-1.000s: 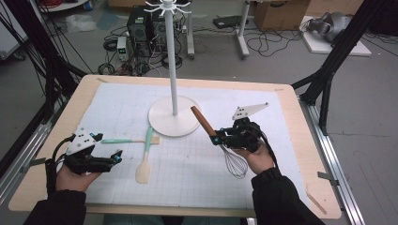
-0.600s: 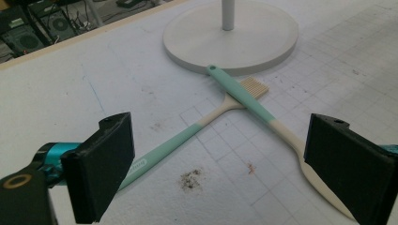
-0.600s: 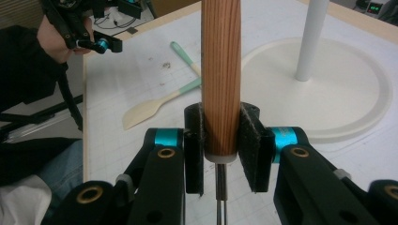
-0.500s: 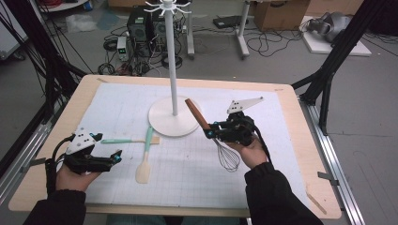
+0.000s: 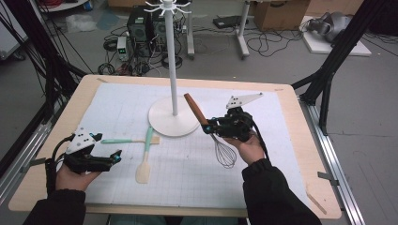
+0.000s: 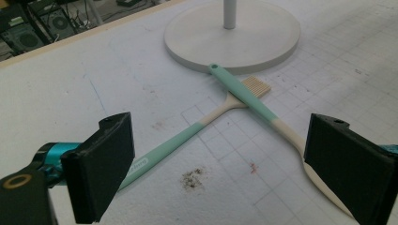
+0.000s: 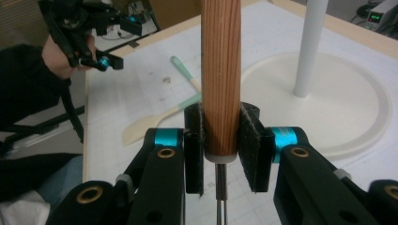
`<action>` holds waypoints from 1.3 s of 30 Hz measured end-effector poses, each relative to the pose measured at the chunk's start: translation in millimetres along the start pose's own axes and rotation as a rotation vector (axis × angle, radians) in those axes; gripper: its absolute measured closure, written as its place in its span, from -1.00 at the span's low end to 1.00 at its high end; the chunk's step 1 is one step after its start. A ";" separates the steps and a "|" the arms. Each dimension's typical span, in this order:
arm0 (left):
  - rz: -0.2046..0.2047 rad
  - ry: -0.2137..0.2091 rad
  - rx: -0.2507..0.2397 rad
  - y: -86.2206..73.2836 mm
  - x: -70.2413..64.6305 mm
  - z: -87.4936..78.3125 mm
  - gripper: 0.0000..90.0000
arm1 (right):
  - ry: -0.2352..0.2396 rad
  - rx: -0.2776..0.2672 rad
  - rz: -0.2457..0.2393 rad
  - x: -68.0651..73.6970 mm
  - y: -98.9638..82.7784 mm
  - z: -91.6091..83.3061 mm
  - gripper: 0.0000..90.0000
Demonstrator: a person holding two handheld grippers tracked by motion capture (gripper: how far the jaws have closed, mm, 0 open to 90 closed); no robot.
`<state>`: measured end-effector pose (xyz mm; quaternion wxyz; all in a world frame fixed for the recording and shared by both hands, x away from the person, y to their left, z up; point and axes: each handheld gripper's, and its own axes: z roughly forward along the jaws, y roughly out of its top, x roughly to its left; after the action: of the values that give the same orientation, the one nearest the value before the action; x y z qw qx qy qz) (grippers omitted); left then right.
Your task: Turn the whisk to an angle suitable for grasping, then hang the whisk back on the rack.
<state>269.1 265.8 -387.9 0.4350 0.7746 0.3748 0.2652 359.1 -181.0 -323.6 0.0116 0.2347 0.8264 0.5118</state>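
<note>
Resting near the table's seven o'clock corner, the left gripper [image 5: 111, 157] has its jaws spread wide and holds nothing, seemingly idle. Toward its two o'clock, two mint-handled utensils [image 5: 146, 140] lie crossed on the mat [image 5: 117, 108]. At the table's four o'clock, the right gripper [image 5: 207, 128] pinches the whisk [image 5: 224, 151] low on its wooden handle, wires hanging toward the person, likely for hooking onto the white rack [image 5: 173, 70] at twelve o'clock.
</note>
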 end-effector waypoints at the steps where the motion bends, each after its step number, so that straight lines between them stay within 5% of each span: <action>1: 0.002 0.002 0.002 0.0 0.4 -0.5 -0.79 | 0.003 -0.008 0.001 -0.9 1.9 0.7 0.63; 12: -0.001 0.004 -0.006 -0.2 1.0 -2.1 -0.79 | 0.020 -0.052 -0.005 -2.8 26.3 12.2 0.62; 24: 0.002 0.005 -0.006 -0.3 1.9 -3.6 -0.79 | 0.046 -0.145 -0.033 0.0 74.8 14.3 0.62; 39: 0.004 0.008 -0.010 0.6 -0.1 -3.9 -0.79 | 0.070 -0.233 -0.010 -2.4 106.3 19.9 0.62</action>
<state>266.4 267.4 -385.5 0.4368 0.7721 0.3737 0.2709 406.4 -126.3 -243.1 0.0122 0.2095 0.7624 0.6121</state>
